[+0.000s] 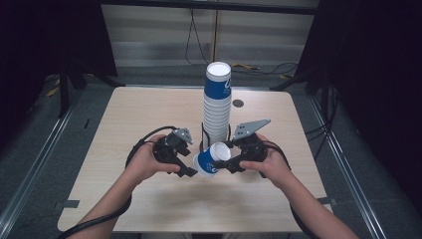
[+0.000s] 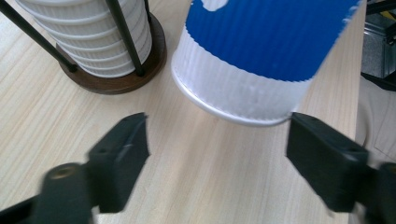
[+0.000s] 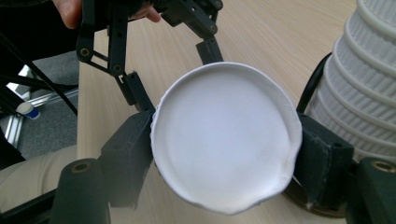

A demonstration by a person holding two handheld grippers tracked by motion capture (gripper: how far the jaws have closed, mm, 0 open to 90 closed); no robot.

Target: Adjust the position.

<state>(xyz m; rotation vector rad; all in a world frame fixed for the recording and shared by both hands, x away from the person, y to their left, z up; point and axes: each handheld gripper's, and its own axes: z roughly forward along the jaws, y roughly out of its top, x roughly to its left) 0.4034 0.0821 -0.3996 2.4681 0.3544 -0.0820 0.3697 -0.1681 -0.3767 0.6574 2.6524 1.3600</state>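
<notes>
With one blue-and-white paper cup (image 1: 211, 159) clamped at its rim in our right gripper (image 1: 230, 160) near the tabletop's middle, our left gripper (image 1: 188, 167), jaws apart at its base, has not yet gripped it, and the cup stack (image 1: 217, 107) stands in its holder behind.

We held both grippers low and close together, forearms converging from the near edge. Our right gripper (image 1: 230, 160) had its jaws clamped from both sides at our grip. Our left gripper (image 1: 191, 168) kept its jaws apart, pressing nothing.

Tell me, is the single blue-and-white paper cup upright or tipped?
Tipped: the blue-and-white paper cup lies sideways in the right gripper, open mouth facing it.
</notes>
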